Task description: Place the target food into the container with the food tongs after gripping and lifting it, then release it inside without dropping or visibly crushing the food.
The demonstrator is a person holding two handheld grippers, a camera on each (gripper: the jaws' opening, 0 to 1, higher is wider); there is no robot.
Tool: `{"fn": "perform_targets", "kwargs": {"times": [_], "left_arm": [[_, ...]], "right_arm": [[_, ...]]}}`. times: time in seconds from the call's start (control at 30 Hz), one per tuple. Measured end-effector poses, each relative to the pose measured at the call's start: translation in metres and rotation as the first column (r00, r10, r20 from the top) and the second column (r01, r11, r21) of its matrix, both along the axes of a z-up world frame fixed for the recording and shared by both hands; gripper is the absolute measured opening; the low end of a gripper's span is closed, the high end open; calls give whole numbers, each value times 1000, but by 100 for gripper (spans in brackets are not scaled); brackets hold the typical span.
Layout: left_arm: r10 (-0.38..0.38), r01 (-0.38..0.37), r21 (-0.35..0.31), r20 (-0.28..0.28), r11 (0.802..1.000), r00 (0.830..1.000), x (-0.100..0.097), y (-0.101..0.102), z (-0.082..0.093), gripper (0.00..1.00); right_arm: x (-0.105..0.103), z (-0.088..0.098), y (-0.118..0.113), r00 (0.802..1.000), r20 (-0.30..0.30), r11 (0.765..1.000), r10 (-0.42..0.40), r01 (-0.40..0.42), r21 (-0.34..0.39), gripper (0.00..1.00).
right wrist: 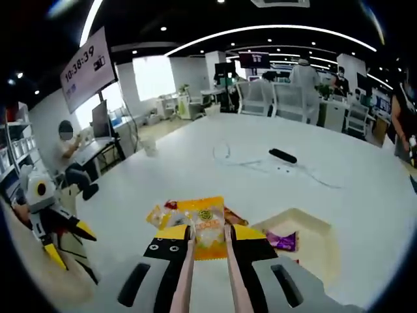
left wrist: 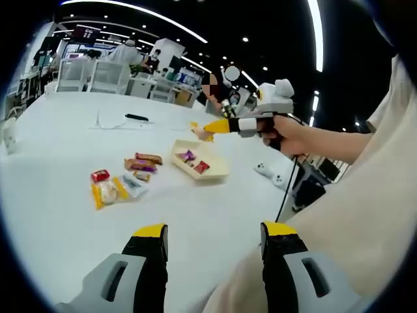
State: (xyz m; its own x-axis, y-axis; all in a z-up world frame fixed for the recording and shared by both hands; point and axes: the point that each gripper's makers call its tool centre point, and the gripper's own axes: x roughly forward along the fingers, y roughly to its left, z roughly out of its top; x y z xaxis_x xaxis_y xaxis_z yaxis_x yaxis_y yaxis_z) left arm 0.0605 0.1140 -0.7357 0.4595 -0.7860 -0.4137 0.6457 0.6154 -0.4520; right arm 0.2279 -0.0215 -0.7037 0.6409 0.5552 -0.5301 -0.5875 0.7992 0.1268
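A hanging sign (right wrist: 89,67) read 10:38:39; the print on the snack packets was too small to read. The right gripper (right wrist: 208,236) clamped a pair of pale tongs (right wrist: 185,277), whose tips pinched an orange-yellow packet (right wrist: 207,233) held above the white table (right wrist: 215,163), just beside the cream tray (left wrist: 210,171). The tray held two packets. About five packets (left wrist: 124,178) lay loose nearby. The left gripper (left wrist: 212,236) hung with jaws apart, holding nothing.
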Motion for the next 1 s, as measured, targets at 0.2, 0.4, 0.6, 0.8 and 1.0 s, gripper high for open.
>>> {"fn": "perform_targets", "kwargs": {"times": [0.2,0.4,0.6,0.8,1.0], "left_arm": [[-3,3,-1,1,1000,1000,0,0,0,57],[-2,2,-3,1,1000,1000,1,0,0,57],[-3,3,0,-1,1000,1000,0,1,0,57],[-1,1,-4,0,1000,1000,1,0,0,57],[2,-2,-3,-6,1000,1000,-2,2,-2,57]], "right_arm": [[2,3,-4,1000,5,1000,-14,14,0,24],[9,3,-12,1000,11,1000,-27,27,-3,24],[14,9,-20,999,23,999,-39,39,-12,24],[17,13,-28,997,28,998,-69,69,-3,24],[23,20,-42,993,43,994,-106,106,4,24]]}}
